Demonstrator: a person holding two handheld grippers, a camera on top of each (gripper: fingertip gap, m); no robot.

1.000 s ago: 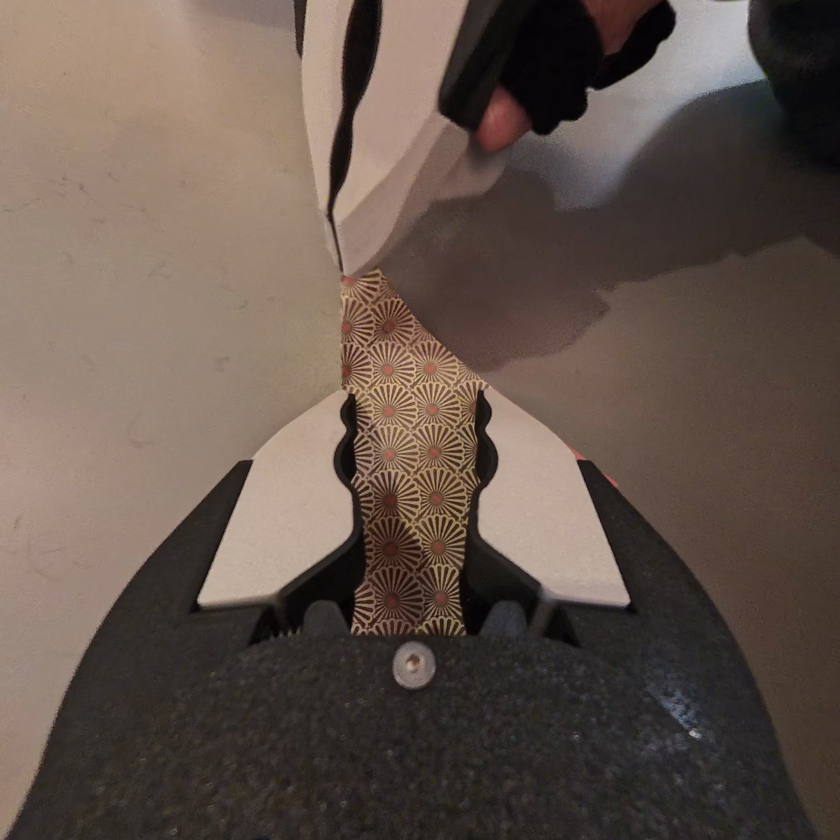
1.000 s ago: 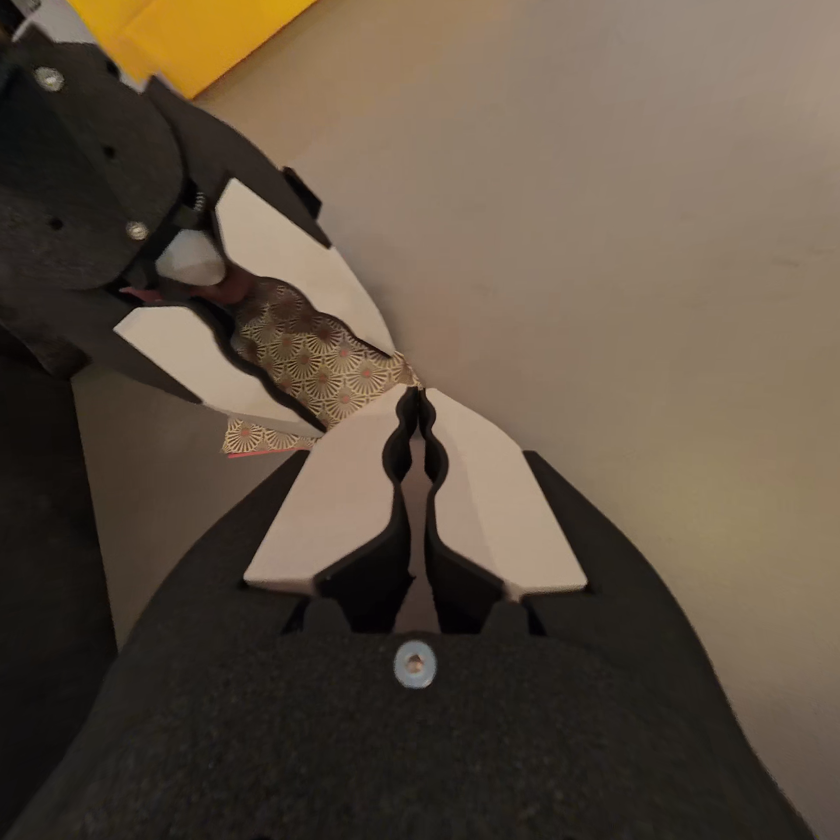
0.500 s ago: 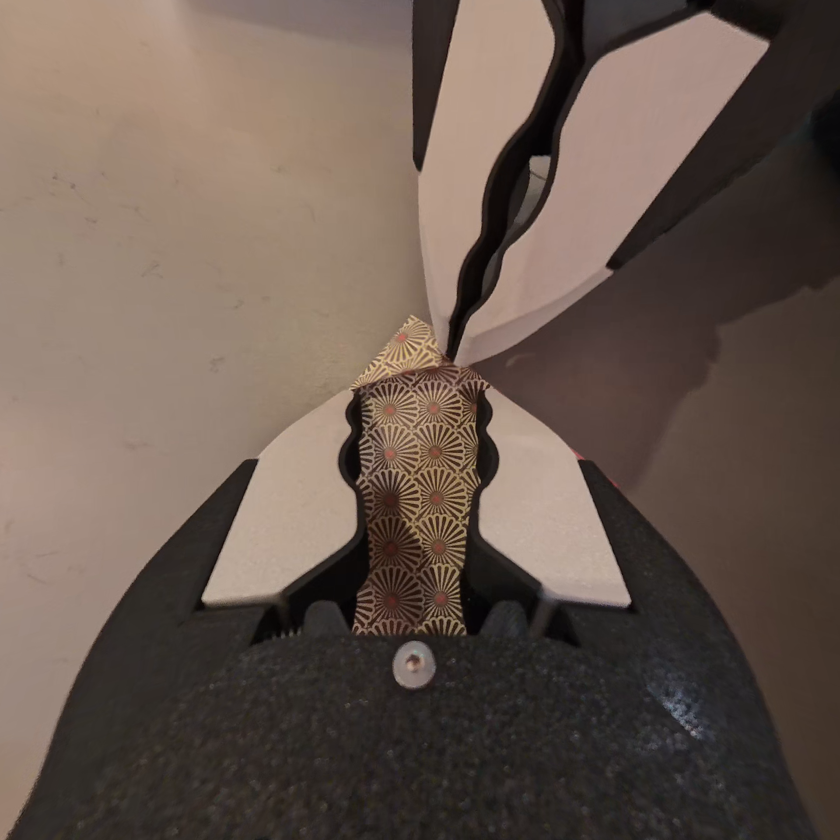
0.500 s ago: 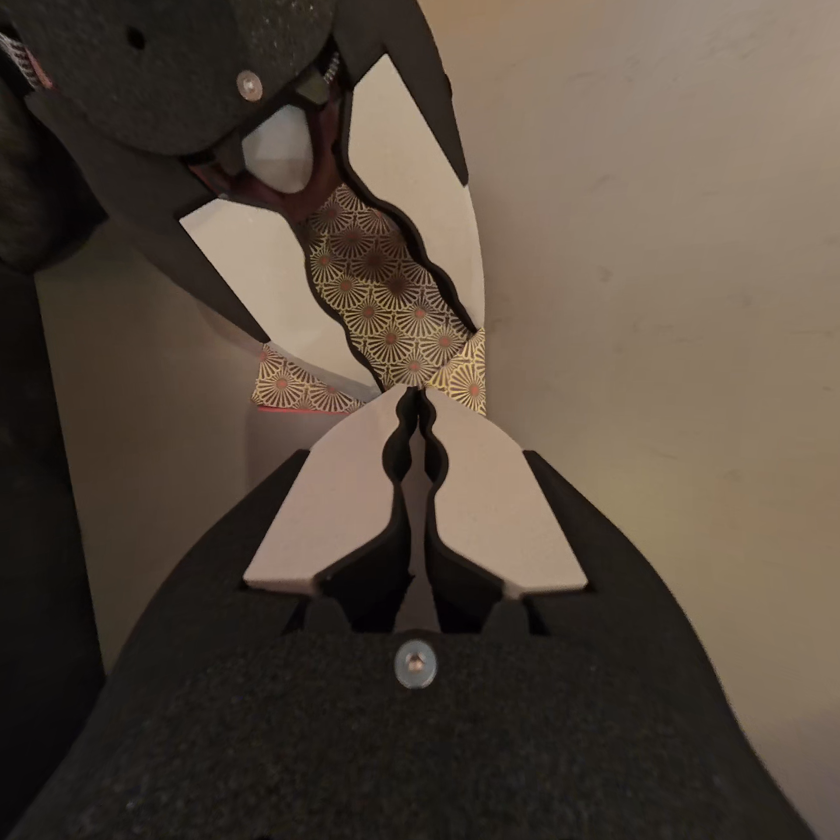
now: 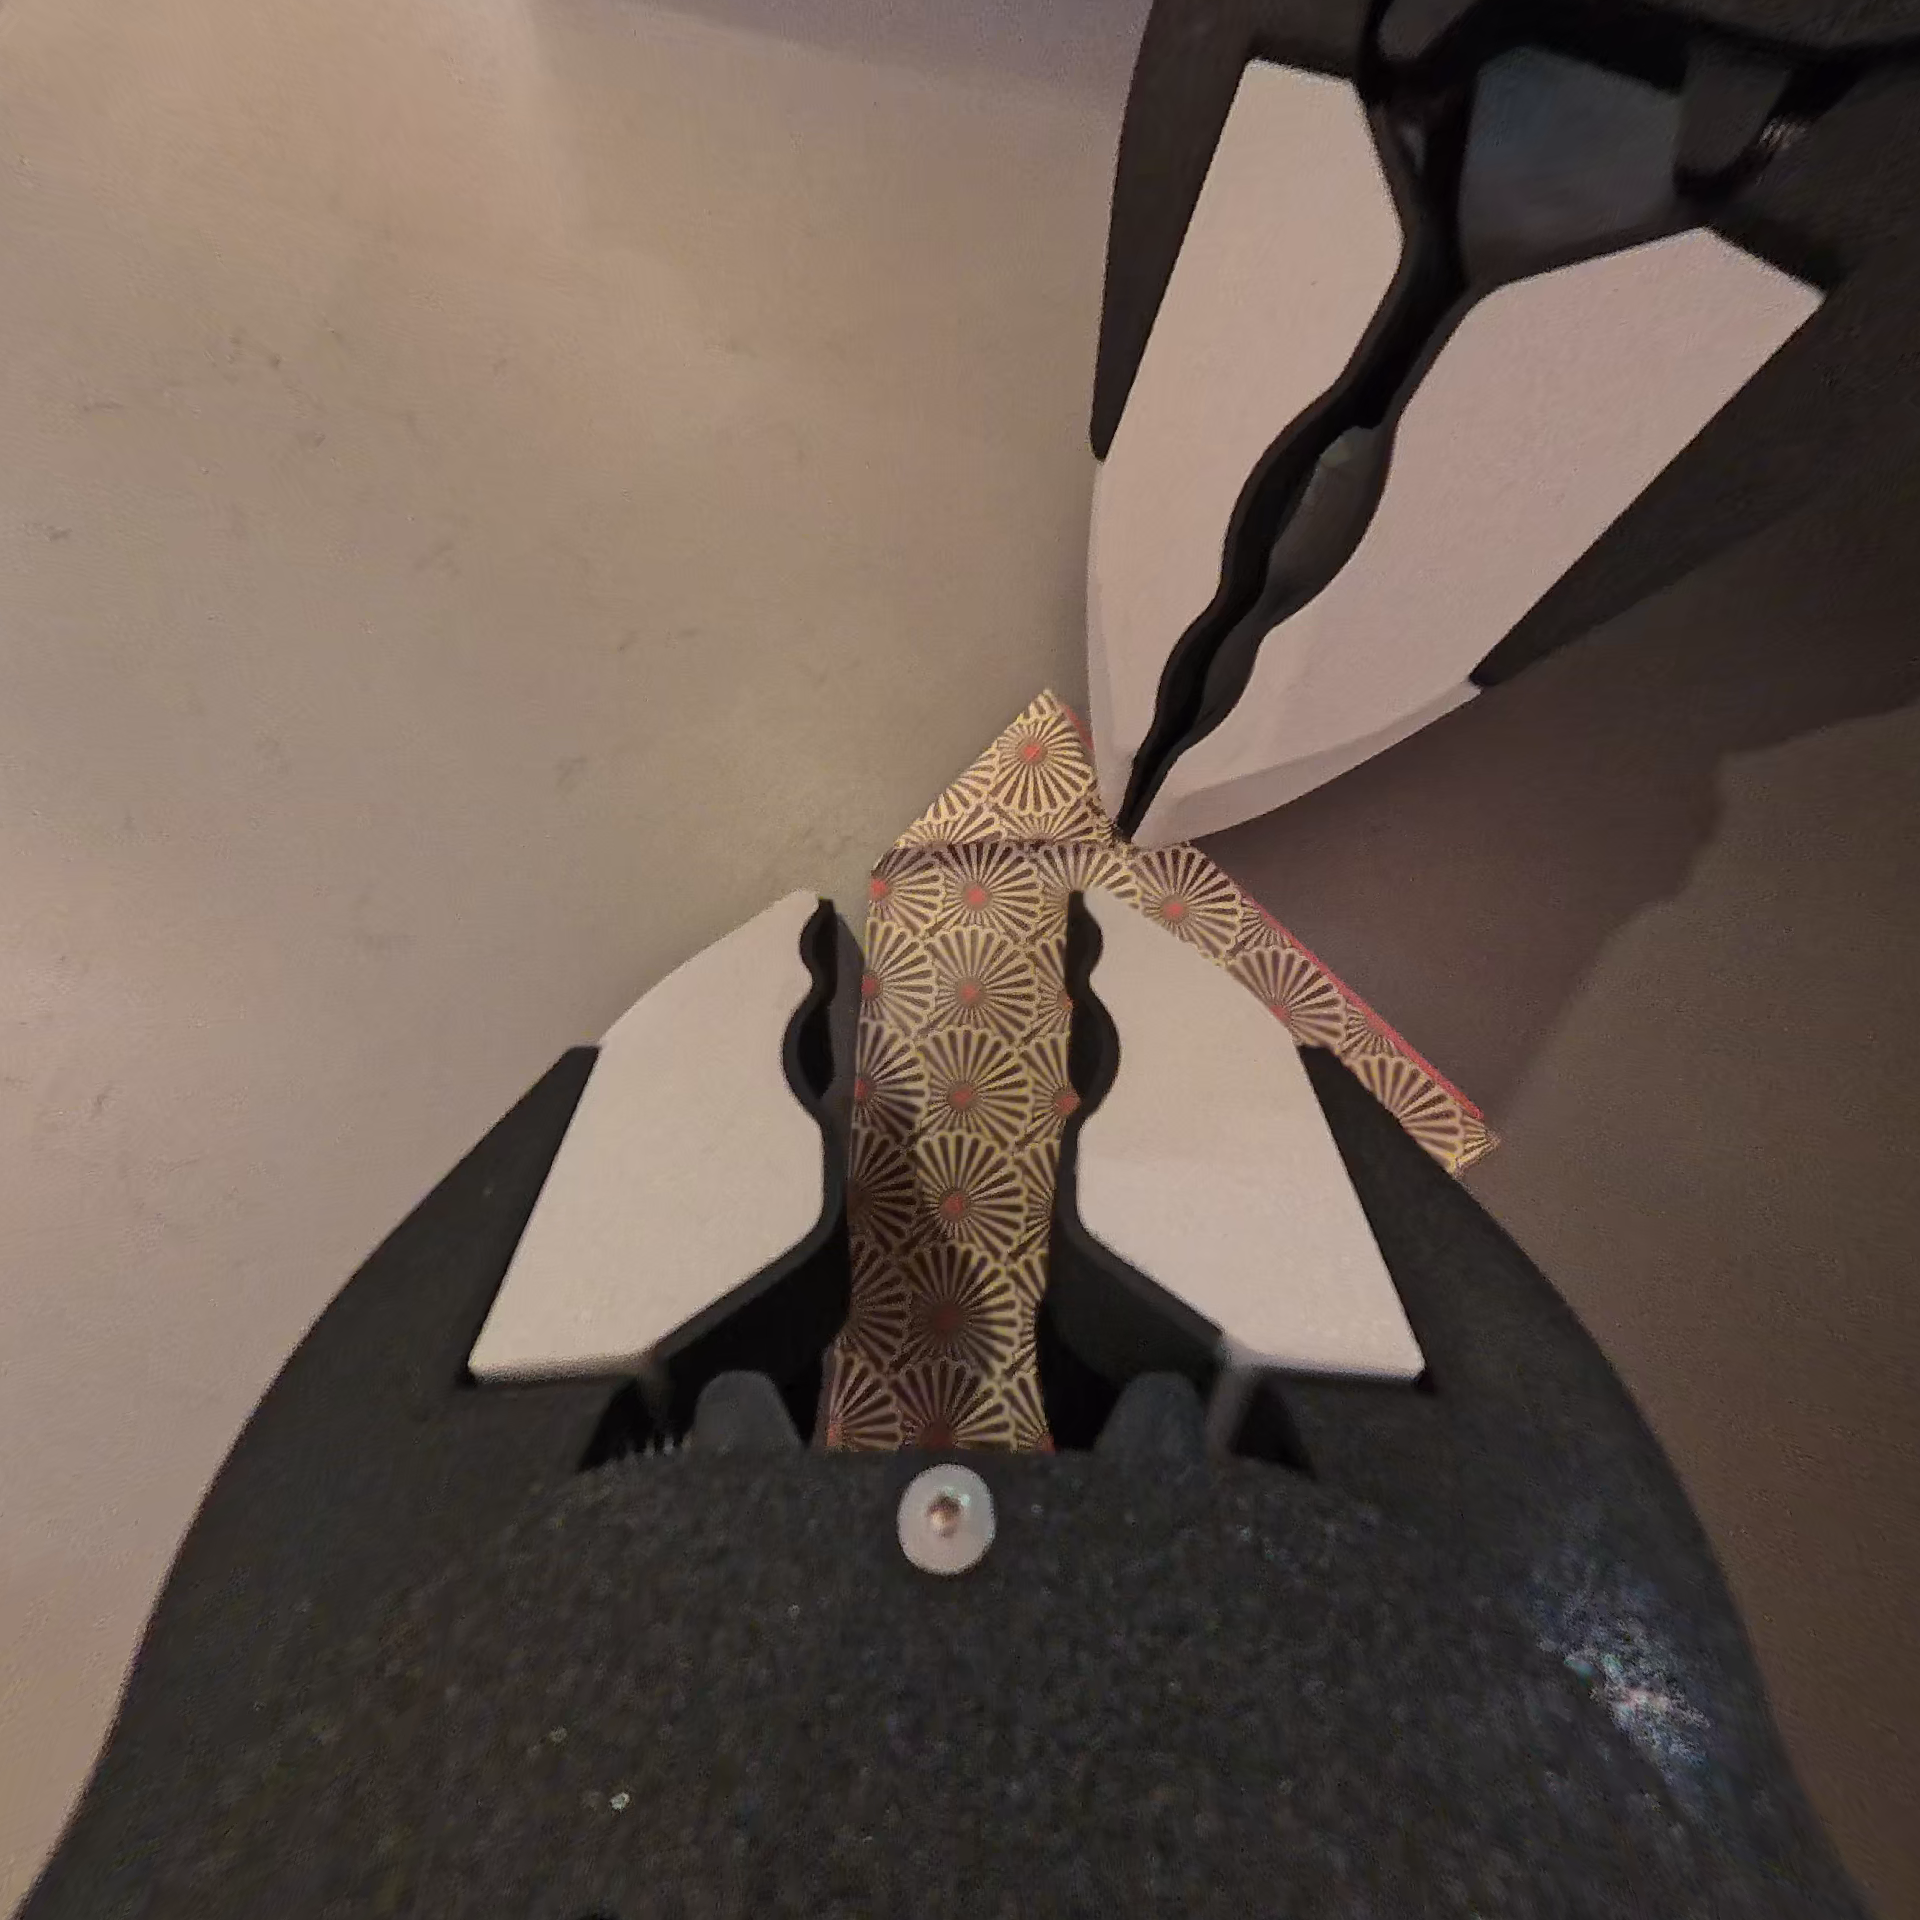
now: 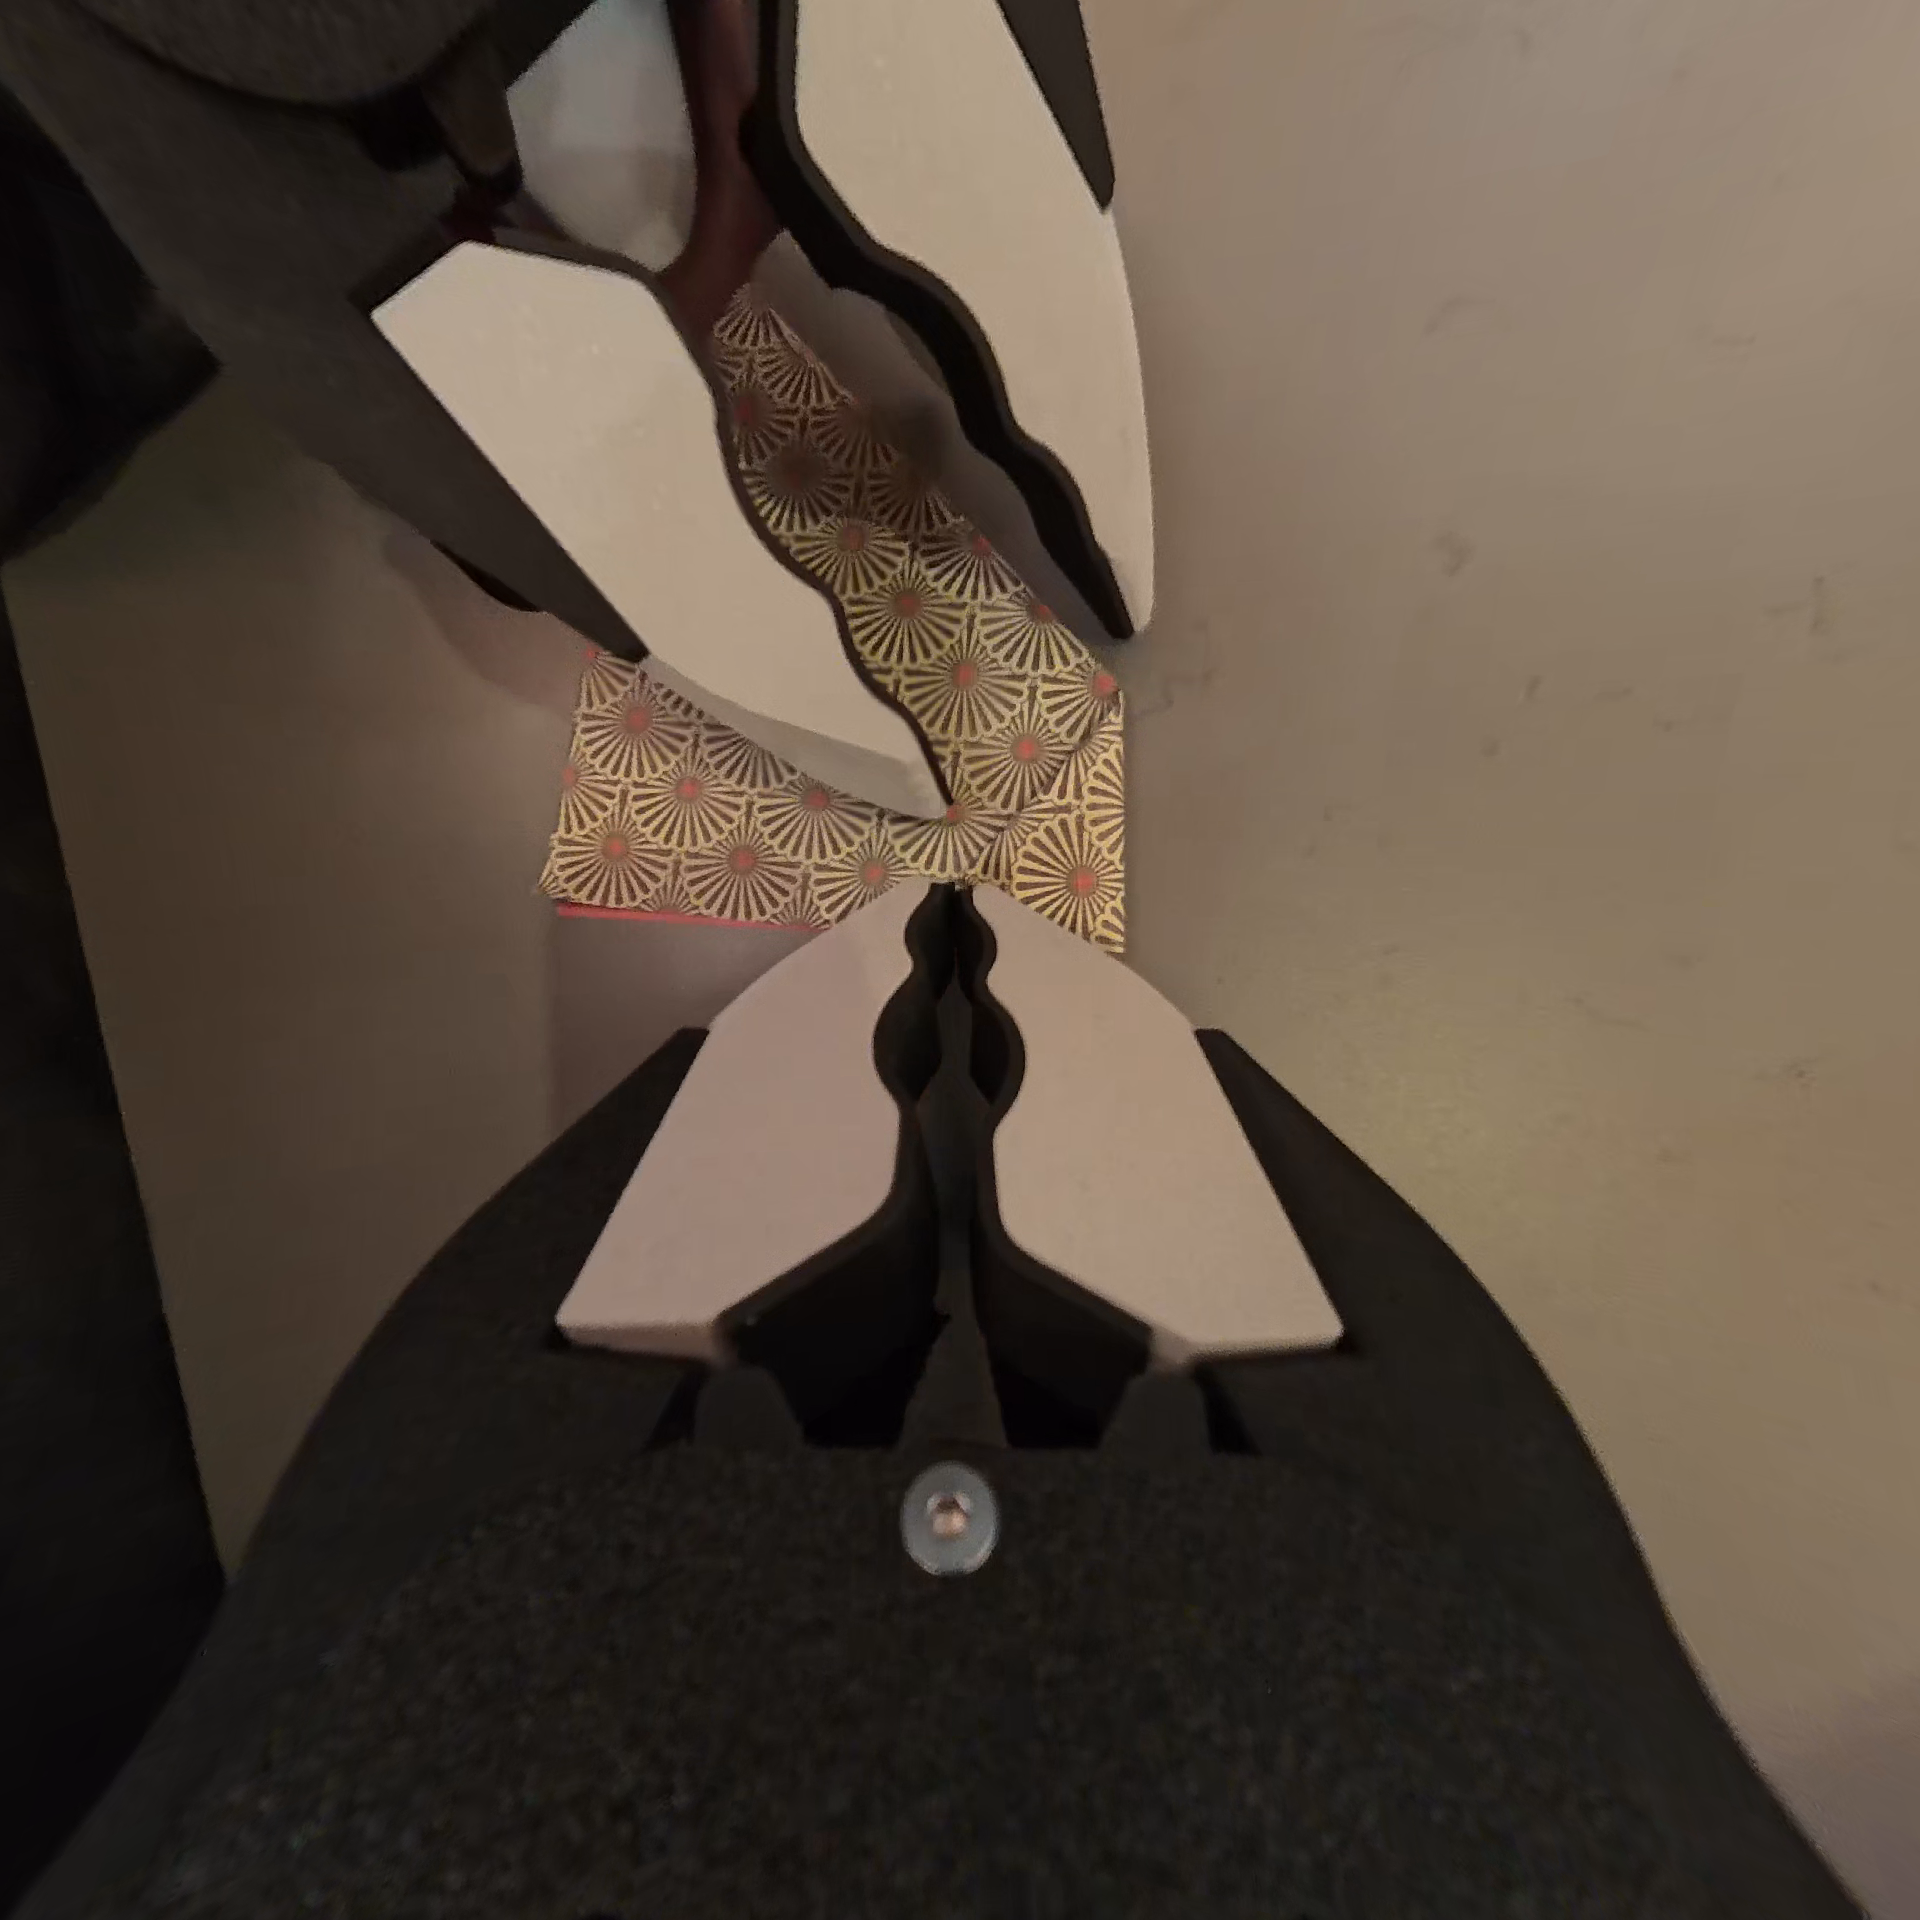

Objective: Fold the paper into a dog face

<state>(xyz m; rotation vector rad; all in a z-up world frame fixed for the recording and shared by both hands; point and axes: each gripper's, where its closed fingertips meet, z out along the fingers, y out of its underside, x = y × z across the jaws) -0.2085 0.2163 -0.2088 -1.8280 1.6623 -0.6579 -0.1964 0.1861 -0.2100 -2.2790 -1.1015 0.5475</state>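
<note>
Paper (image 5: pixel 961 1081) lies flat on the worktop (image 5: pixel 416 520), between my left gripper (image 5: pixel 948 914) fingers, which stand spread astride it. Right gripper (image 6: pixel 948 899) fingers are pressed together, tips on the far corner fold. I judge an ear crease is underway; next, press along it.

Your left camera sits on the left gripper (image 5: pixel 945 914) and looks down along its fingers, very close to the table (image 5: pixel 416 520). Your right camera does the same on the right gripper (image 6: pixel 951 904). They face each other, and both see the paper (image 5: pixel 961 1091) (image 6: pixel 935 665).
</note>
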